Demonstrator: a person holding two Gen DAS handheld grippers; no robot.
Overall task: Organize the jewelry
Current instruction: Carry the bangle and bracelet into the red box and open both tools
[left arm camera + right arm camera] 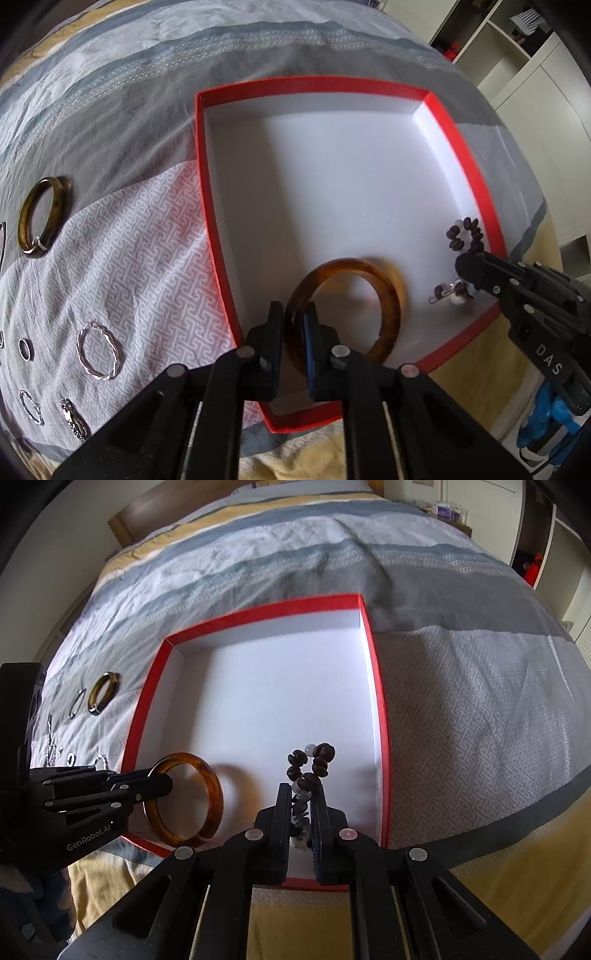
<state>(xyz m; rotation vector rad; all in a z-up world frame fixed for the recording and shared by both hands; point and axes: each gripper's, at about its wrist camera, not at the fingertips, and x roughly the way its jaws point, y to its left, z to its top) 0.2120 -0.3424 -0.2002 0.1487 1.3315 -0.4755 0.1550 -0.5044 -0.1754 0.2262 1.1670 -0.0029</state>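
Observation:
A red box (201, 155) with a white inside lies open on the bed; it also shows in the right wrist view (380, 716). My left gripper (293, 314) is shut on an amber bangle (384, 295), held over the box's near left part; the bangle also shows in the right wrist view (214, 797). My right gripper (301, 794) is shut on a dark bead bracelet (314, 764), held over the box's near right part. The beads (465, 236) show above the right gripper (466, 267) in the left wrist view.
On the grey patterned bedcover left of the box lie a dark olive bangle (40, 218), a twisted silver hoop (98, 350) and several small silver rings (26, 349). White cupboards (546, 122) stand beyond the bed's right edge.

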